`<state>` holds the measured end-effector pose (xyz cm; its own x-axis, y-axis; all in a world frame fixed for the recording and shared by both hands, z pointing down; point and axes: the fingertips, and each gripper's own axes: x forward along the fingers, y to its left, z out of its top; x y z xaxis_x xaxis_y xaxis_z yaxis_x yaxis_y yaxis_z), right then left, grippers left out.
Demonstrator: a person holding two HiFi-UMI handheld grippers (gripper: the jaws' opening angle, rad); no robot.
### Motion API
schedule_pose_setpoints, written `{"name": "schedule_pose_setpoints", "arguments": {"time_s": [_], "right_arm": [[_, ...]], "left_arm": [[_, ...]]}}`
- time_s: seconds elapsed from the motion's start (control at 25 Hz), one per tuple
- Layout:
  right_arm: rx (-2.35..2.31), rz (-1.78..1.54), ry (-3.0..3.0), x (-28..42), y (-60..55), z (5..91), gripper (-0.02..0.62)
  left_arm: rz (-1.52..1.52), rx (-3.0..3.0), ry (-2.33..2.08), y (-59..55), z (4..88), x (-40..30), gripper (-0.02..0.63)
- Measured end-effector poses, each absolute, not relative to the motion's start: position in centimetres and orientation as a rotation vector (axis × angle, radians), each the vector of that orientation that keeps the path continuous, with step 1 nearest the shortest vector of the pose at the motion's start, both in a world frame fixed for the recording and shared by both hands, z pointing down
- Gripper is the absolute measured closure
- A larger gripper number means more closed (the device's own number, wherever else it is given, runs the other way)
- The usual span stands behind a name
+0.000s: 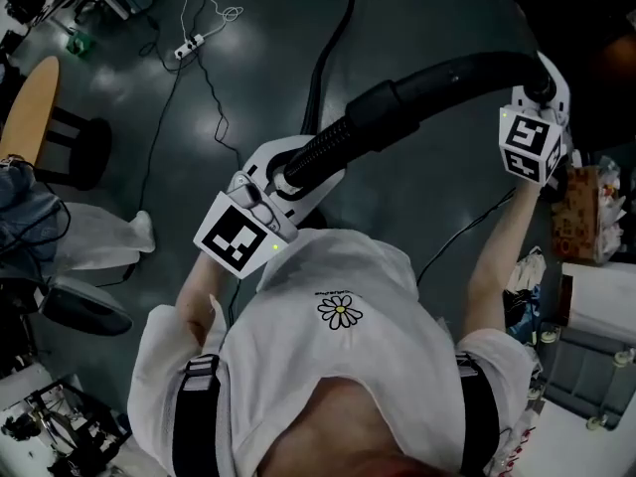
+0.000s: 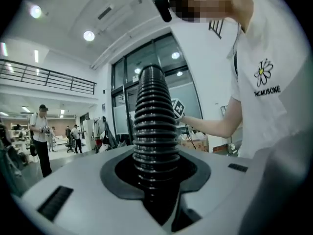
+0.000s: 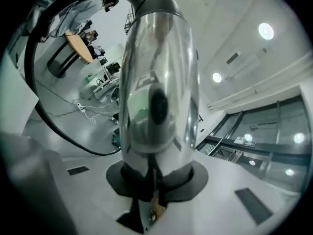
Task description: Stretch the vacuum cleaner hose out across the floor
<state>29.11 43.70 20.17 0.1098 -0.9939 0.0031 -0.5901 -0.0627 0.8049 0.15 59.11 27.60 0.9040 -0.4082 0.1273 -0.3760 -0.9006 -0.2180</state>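
The vacuum cleaner hose runs in front of my chest, held up off the floor. Its black ribbed part sits between the jaws of my left gripper, which is shut on it; the ribs rise straight up from the left gripper. A black cuff joins the ribs to a smooth curved tube. My right gripper is shut on that tube's far end, which looks shiny and silvery between the jaws of the right gripper.
On the dark floor lie a power strip with thin cables and a thick black cable. A wooden tabletop and a white bag are at left, boxes at right. People stand far off.
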Motion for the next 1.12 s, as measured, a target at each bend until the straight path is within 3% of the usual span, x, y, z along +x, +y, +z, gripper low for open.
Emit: {"name": "schedule_pose_setpoints", "arguments": {"time_s": [0.2, 0.68, 0.84, 0.96, 1.0, 1.12], "right_arm": [[1.775, -0.737, -1.488, 32.4, 45.5, 19.3, 0.489], [1.712, -0.572, -1.43, 38.2, 49.0, 23.0, 0.489], [1.788, -0.569, -1.269, 41.8, 52.8, 21.2, 0.489], [1.741, -0.646, -1.033, 43.1, 55.5, 19.4, 0.489], [1.694, -0.69, -0.955, 42.5, 56.2, 18.8, 0.488], [1.541, -0.835, -0.814, 39.4, 56.9, 16.4, 0.488]], "left_arm": [[-0.208, -2.802, 0.655, 59.5, 25.2, 0.2, 0.488], [0.013, -3.238, 0.365, 64.7, 25.9, 1.7, 0.442], [0.258, -3.373, 0.334, 64.5, 24.9, 0.0, 0.439], [0.21, -3.32, 0.416, 63.3, 25.1, -0.2, 0.439], [0.174, -3.292, 0.447, 62.9, 25.3, 0.4, 0.419], [0.152, -3.307, 0.374, 62.4, 25.3, 3.3, 0.235]]}}
